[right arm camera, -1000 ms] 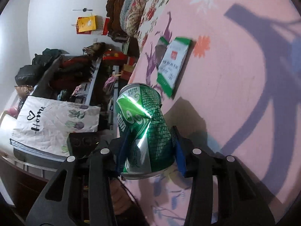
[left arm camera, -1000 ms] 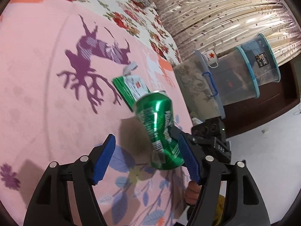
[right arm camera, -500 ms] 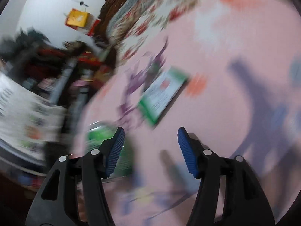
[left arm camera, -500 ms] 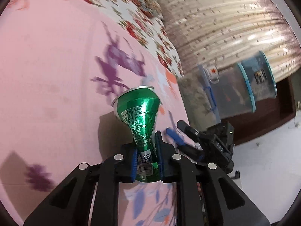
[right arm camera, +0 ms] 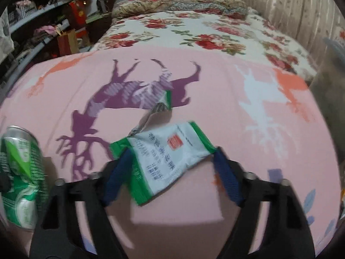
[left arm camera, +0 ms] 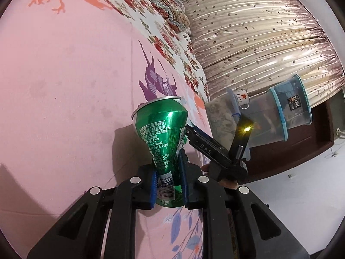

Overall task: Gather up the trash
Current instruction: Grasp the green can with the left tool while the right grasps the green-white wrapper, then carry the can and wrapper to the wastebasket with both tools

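Green and dented, the can (left arm camera: 160, 144) sits squeezed tight between the blue pads of the left gripper (left arm camera: 169, 185), which has it by the bottom end, so the crushed can sticks up above the pink blanket (left arm camera: 64, 86). In the right wrist view the same can shows at the left edge. The right gripper (right arm camera: 172, 177) is about half open, and its jaws are closing. A green and white wrapper (right arm camera: 166, 157) lies flat on the blanket between the two blue pads, but they do not press on it. Its torn top points away toward a purple deer shape (right arm camera: 133, 92) printed on the blanket. Farther back is a flowery bedspread (right arm camera: 194, 34), then a pillow (right arm camera: 179, 2). Beside the bed stand clear plastic boxes (left arm camera: 280, 116), with a shiny curtain (left arm camera: 258, 32) behind them.
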A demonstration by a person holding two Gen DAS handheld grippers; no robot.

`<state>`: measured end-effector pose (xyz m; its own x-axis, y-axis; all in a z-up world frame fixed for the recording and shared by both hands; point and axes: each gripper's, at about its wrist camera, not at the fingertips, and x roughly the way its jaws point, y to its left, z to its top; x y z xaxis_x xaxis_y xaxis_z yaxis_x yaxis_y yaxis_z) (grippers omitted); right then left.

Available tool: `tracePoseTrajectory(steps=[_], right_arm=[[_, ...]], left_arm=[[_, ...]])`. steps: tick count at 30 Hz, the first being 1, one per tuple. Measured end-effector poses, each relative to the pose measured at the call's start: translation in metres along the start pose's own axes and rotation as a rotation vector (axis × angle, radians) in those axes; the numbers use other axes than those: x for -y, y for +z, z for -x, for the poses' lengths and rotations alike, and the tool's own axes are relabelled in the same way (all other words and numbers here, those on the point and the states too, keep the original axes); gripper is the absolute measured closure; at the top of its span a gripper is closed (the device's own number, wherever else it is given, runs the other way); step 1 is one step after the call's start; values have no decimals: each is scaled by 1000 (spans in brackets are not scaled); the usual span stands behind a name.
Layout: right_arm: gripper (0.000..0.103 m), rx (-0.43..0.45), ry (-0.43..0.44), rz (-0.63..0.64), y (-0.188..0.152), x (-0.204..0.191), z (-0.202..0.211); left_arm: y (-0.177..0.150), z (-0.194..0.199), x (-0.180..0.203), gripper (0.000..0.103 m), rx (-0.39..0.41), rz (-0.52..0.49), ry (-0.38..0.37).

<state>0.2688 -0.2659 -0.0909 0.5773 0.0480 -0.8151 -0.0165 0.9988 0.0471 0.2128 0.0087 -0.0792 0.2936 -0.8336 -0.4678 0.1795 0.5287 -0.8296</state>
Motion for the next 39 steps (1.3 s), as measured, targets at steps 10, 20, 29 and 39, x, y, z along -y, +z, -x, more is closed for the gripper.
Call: tracePoseTrajectory(steps=[10, 20, 29, 39], right_arm=[[84, -4, 155, 16, -48, -12, 40], [84, 48, 176, -242, -136, 93, 112], [84, 236, 45, -580, -223, 242, 208], [84, 345, -142, -769, -255, 378, 241]], left_arm=[[-12, -5, 20, 89, -9, -62, 41], [-43, -73, 80, 91, -182, -180, 3], [-79, -199, 194, 91, -421, -384, -80], [-120, -366, 316, 91, -559, -592, -66]])
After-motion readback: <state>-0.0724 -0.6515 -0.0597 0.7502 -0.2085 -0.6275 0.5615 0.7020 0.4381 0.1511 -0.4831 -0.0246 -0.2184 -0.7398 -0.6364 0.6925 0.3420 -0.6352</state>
